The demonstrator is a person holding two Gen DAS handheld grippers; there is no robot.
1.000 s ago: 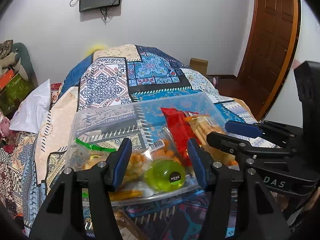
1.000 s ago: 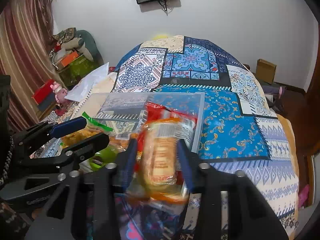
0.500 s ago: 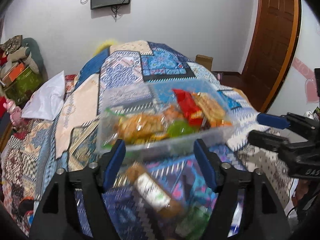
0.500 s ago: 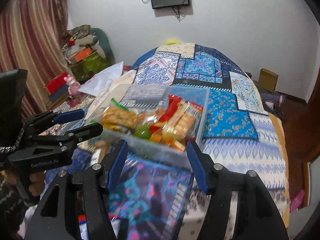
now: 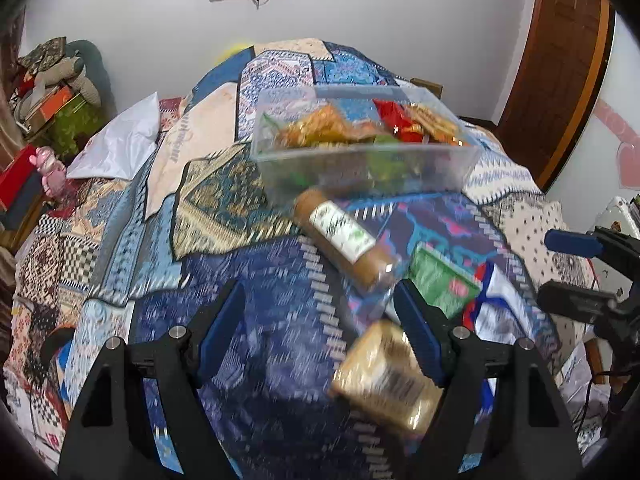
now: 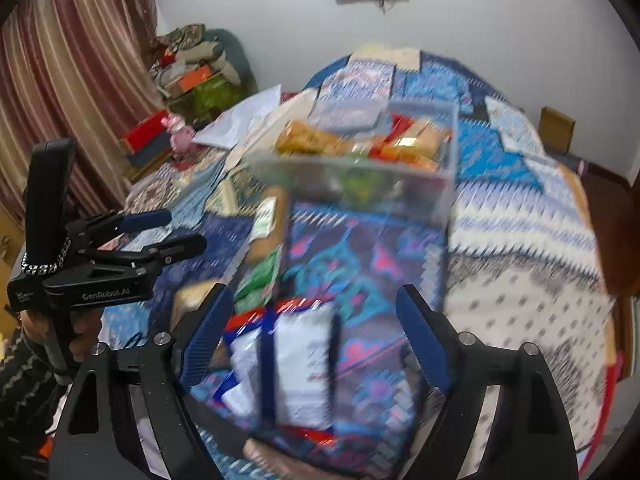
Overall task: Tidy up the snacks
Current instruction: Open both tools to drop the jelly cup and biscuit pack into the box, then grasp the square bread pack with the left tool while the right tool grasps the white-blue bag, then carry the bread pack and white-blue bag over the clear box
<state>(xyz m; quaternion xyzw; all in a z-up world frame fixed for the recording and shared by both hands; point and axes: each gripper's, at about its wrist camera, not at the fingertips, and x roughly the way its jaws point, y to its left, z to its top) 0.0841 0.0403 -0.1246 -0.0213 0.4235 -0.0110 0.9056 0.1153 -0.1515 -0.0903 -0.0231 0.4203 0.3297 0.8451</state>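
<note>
A clear plastic box (image 5: 360, 160) with several snack packs in it stands on the patterned bedspread; it also shows in the right wrist view (image 6: 352, 172). In front of it lie a brown biscuit roll (image 5: 344, 236), a green pack (image 5: 440, 284), a gold pack (image 5: 384, 376) and a white-and-blue bag (image 6: 296, 356). My left gripper (image 5: 320, 328) is open and empty above the bedspread, with the gold pack by its right finger. My right gripper (image 6: 312, 328) is open and empty over the white-and-blue bag.
The bed fills the view. A white pillow (image 5: 120, 144) lies at the left. Piled boxes and soft toys (image 5: 48, 100) stand by the left wall. A wooden door (image 5: 560, 72) is at the right. A curtain (image 6: 60, 80) hangs at the left.
Both grippers have pulled back from the box toward the near end of the bed. The right gripper let go of the biscuit pack into the box and stands open. Loose packs have come into view.
</note>
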